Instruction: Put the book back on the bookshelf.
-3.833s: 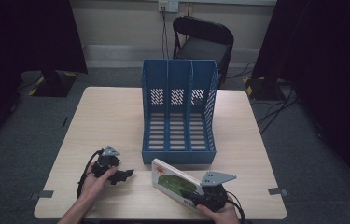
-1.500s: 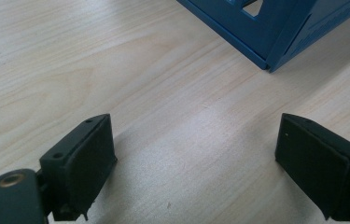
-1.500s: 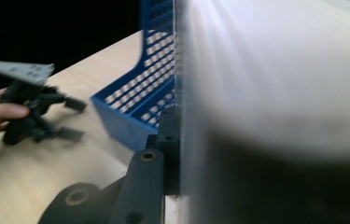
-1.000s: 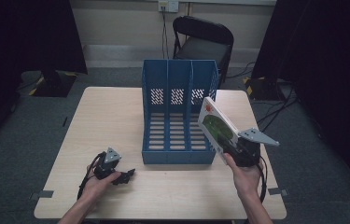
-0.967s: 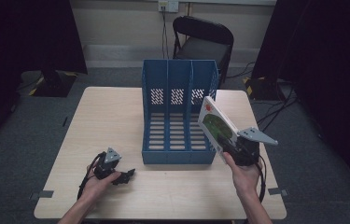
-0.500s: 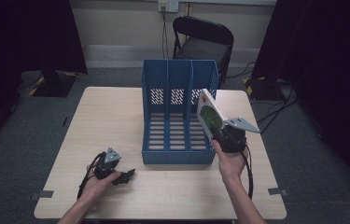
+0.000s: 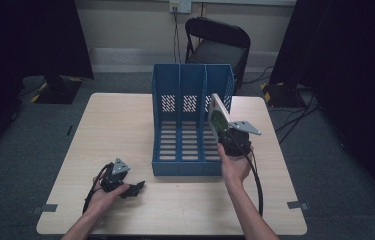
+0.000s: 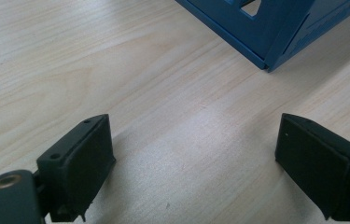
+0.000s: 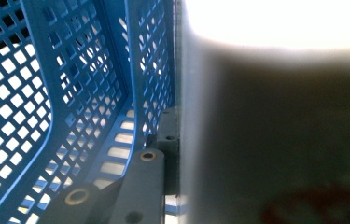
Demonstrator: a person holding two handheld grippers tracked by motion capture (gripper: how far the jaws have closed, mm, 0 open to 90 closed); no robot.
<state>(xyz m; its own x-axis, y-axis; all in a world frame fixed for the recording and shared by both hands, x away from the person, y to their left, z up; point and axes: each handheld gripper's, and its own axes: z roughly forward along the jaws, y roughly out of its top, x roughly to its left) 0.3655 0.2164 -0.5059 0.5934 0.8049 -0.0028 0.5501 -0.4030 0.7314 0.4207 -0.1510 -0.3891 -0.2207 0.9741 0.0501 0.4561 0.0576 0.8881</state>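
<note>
At right slot of blue file rack (image 7: 191, 117): my right gripper (image 7: 230, 137) clamped on thin book (image 7: 218, 116), upright, partly over slot. Not yet seated; lowering, release left. My left gripper (image 7: 134, 188) wide open, empty, on table (image 7: 115, 125).

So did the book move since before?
Yes. The book lay low at the table's near edge in front of the blue file rack; now the right gripper holds it upright at the rack's right-hand compartment.
</note>
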